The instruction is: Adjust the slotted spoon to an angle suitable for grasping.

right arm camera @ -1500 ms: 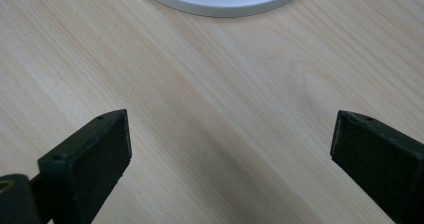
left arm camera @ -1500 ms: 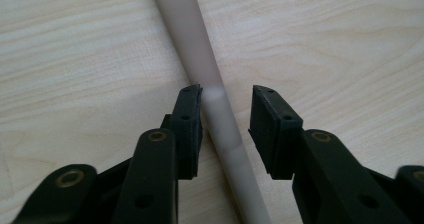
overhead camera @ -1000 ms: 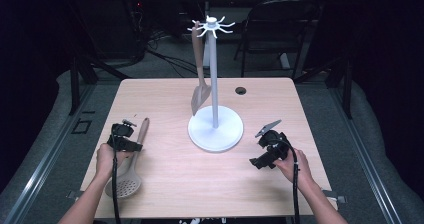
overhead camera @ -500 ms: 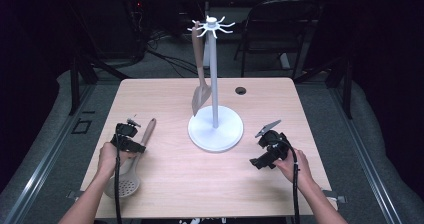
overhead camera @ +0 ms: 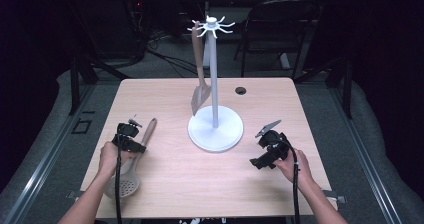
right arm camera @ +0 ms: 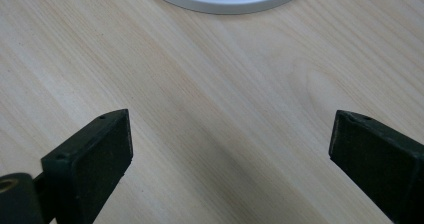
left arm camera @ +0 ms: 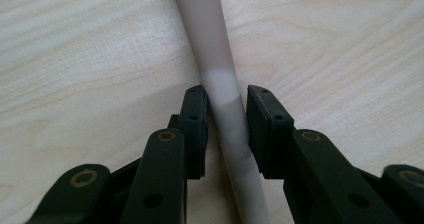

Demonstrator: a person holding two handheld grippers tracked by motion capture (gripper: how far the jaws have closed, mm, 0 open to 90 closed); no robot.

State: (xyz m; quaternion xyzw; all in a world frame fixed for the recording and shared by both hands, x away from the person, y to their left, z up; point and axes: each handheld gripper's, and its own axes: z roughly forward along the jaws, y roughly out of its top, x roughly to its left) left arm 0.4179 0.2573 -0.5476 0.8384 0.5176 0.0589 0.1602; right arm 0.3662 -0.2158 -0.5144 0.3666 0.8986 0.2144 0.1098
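Bystanders on and around the pale wooden surface point(overhead camera: 175, 179)

A white utensil stand point(overhead camera: 215, 126) sits on the surface a little behind its middle: a round base, a thin upright pole and a crown of short hooks at the top. A brown spatula point(overhead camera: 200, 91) hangs from one hook on the stand's left side, its blade low, just beside the base. A small dark round hole point(overhead camera: 241, 90) lies in the surface to the right of the pole, near the far edge. Behind the surface, a dark folding chair point(overhead camera: 280, 29) stands on the grey floor among loose cables point(overhead camera: 165, 59).
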